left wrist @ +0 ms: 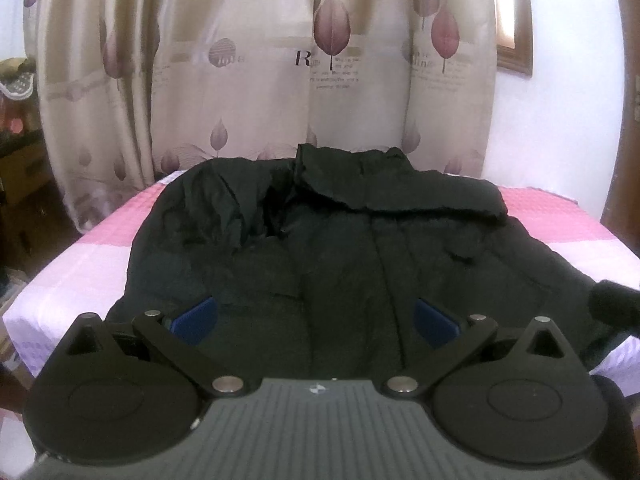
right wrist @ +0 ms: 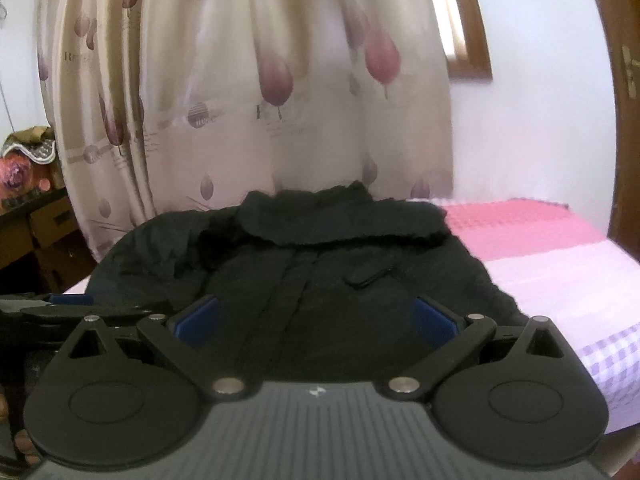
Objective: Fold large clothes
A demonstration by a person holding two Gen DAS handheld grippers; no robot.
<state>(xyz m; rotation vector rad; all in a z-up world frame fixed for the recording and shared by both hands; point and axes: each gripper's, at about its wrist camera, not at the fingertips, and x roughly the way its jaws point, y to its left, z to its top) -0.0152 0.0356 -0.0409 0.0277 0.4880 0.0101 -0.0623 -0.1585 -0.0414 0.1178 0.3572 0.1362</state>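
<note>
While the right wrist view alone catches the left gripper (right wrist: 68, 300) at its edge, both show a black jacket (left wrist: 340, 248) lying rumpled, front up, on the pink bed (left wrist: 80, 276), each gripper's fingers (left wrist: 196, 318) spread and empty, right gripper (right wrist: 316, 320) included.

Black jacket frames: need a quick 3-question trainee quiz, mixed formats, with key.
1. True or false: the left gripper is shut on the black jacket.
2. The jacket lies on: A) a wooden floor B) a pink and white checked bed cover C) a chair.
3. Fill in: behind the bed hangs a leaf-print ____.

Key:
1. False. Both the left and the right gripper have their jaws wide apart, holding nothing.
2. B.
3. Curtain.
</note>
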